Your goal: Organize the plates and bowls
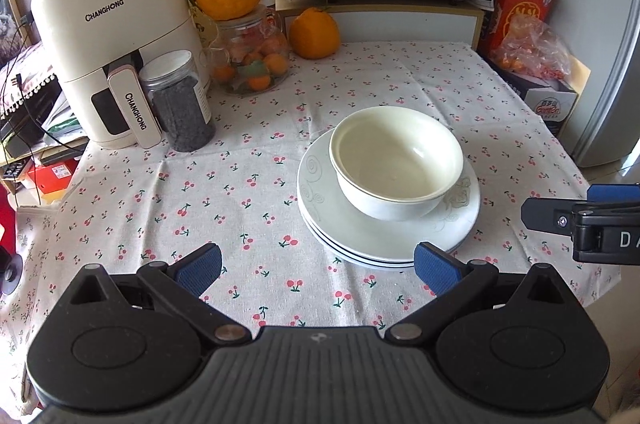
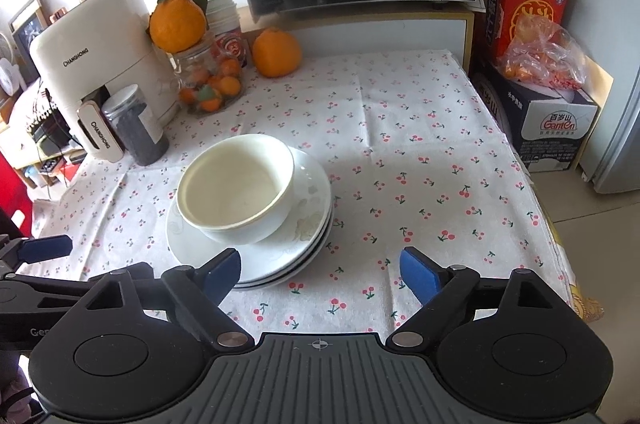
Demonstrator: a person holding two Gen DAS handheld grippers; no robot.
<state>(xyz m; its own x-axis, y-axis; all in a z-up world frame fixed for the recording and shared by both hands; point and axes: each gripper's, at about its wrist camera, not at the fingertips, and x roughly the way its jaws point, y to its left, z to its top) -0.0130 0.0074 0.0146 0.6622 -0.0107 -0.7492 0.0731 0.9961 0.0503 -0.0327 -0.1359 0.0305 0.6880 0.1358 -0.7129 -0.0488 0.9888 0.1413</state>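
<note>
Bowl: a cream bowl [image 1: 396,164] is seen standing upright on the top plate of the stack, set slightly toward the counter's far edge rather than dead centre.
Plates: a stack of white plates [image 1: 340,220] is set on the cherry-print cloth, toward the middle of the counter [image 1: 160,208] and nearer its front edge than its back.
Left gripper: the left gripper [image 1: 316,266] is held wide open above the front edge, nothing between its blue pads; its right pad sits just in front of the stack's near rim, contact not determinable.
Right gripper: the right gripper [image 2: 320,274] is likewise spread wide and empty, just off the stack's near right side; no pad is pressed on any dish.
Step in hand: the stacking is judged done or nearly so, since bowl and plates are already gathered into one pile and both grippers are free.
Next move: if the pile is to be shifted, a grip on the plate rims from both sides would be called for, kept level so the bowl is not slid off.
</note>
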